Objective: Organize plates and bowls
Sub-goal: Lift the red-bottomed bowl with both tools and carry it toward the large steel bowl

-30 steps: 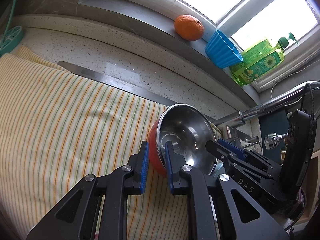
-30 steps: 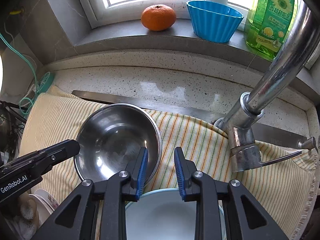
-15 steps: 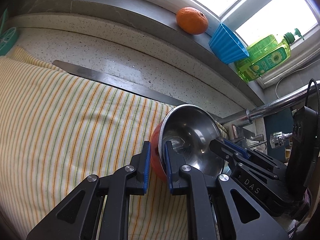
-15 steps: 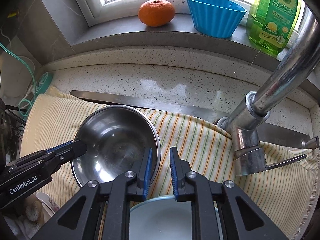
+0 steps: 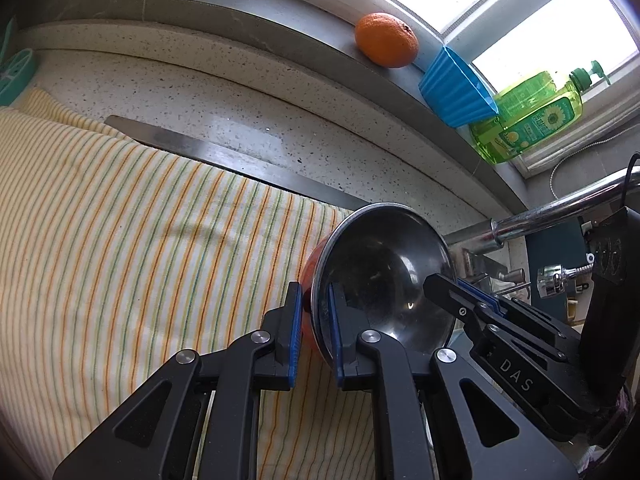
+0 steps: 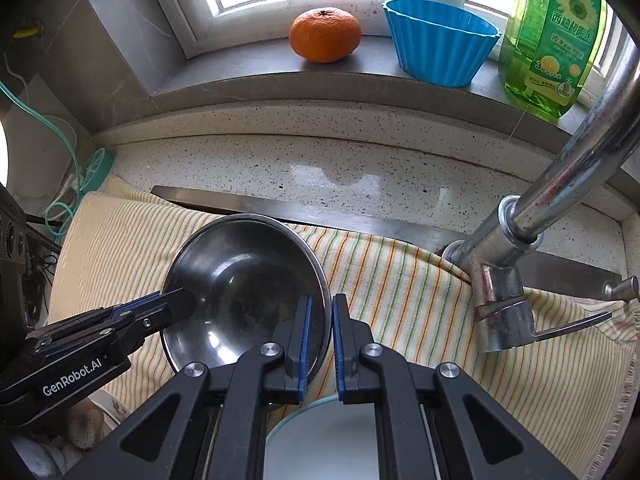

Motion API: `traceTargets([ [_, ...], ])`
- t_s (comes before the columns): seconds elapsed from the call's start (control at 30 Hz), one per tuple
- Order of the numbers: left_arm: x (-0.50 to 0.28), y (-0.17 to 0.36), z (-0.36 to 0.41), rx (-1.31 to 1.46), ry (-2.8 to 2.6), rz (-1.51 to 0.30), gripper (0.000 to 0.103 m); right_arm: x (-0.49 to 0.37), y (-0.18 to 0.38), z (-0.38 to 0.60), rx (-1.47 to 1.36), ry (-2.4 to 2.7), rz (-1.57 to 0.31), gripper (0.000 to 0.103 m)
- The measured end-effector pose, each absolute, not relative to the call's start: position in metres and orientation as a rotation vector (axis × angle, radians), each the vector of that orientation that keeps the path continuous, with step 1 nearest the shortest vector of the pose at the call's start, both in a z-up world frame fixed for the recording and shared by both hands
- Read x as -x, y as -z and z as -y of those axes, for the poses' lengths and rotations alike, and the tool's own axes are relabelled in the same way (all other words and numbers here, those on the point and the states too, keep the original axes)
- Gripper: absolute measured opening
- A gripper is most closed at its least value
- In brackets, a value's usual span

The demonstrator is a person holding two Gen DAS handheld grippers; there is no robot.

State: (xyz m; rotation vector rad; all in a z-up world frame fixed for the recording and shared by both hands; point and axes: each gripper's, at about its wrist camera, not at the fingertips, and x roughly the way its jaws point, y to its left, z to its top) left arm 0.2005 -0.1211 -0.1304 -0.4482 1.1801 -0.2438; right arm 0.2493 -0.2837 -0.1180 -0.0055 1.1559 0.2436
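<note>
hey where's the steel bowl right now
The steel bowl sits over the striped towel left of the faucet, in front of the windowsill orange, with the left claw and right claw each clamping its rim.

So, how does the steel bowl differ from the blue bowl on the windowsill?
The steel bowl is shiny metal with smooth walls and red outside; the blue bowl is matte and fluted. The steel one is tilted over the striped cloth, gripped by both grippers; the blue one stands upright, untouched. Both look empty.
</note>
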Motion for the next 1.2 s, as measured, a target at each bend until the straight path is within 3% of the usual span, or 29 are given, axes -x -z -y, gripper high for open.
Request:
traceTargets([
  [1.2, -0.116, 0.067, 0.047, 0.488, 0.240, -1.054, 0.011, -0.165, 0.060, 0.231, -0.064, -0.322, -1.114, 0.009],
])
